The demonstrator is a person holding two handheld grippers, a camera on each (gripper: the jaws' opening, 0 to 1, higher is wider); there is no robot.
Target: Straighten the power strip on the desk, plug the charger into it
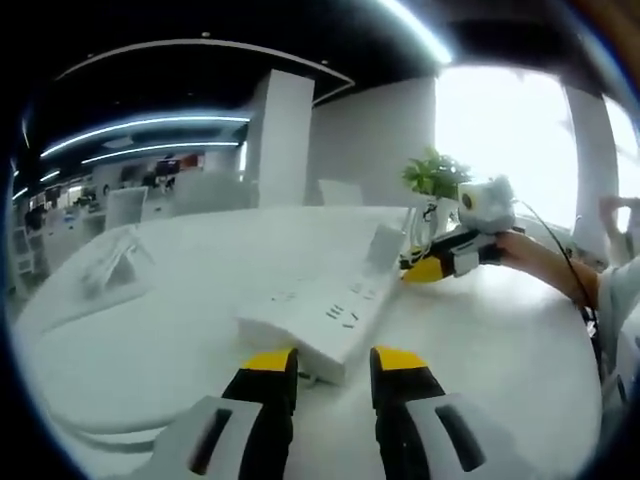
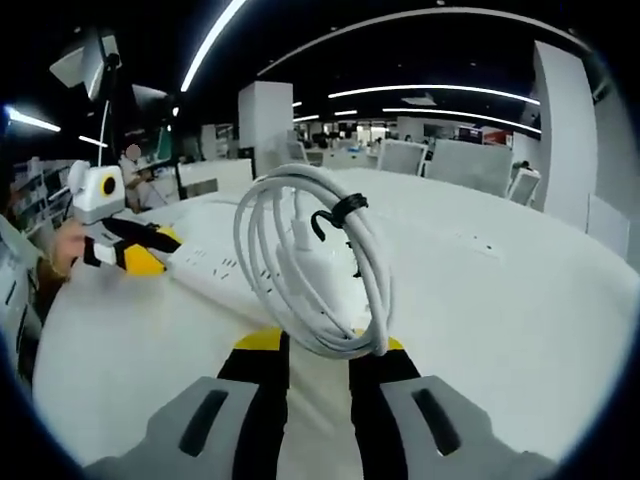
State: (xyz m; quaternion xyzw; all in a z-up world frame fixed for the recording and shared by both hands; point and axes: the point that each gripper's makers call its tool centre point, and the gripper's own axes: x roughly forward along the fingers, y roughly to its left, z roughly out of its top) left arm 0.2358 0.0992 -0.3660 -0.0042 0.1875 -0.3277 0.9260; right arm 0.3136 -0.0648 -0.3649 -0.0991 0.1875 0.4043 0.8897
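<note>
Between my right gripper's (image 2: pixel 315 345) yellow-tipped jaws: one coiled white charger cable (image 2: pixel 310 265), bound with a dark tie (image 2: pixel 340 212), held upright and clamped at its lower loop. White plug body seen through the coil, partly hidden. Beyond the coil, far left: white power strip (image 2: pixel 215 272) lying on the white round desk (image 2: pixel 480 300), my left gripper (image 2: pixel 135 255) at its far end.

Left gripper view: my left gripper's (image 1: pixel 333 368) jaws parted, one each side of the strip's near end; whether they touch it I cannot tell. Power strip (image 1: pixel 320 315) runs diagonally away toward the right. At its far end, right gripper (image 1: pixel 435 265) with my hand (image 1: pixel 515 245) behind it. Potted green plant (image 1: pixel 435 175) farther back. White stand (image 1: pixel 110 262) far left on the desk (image 1: pixel 500 350).
</note>
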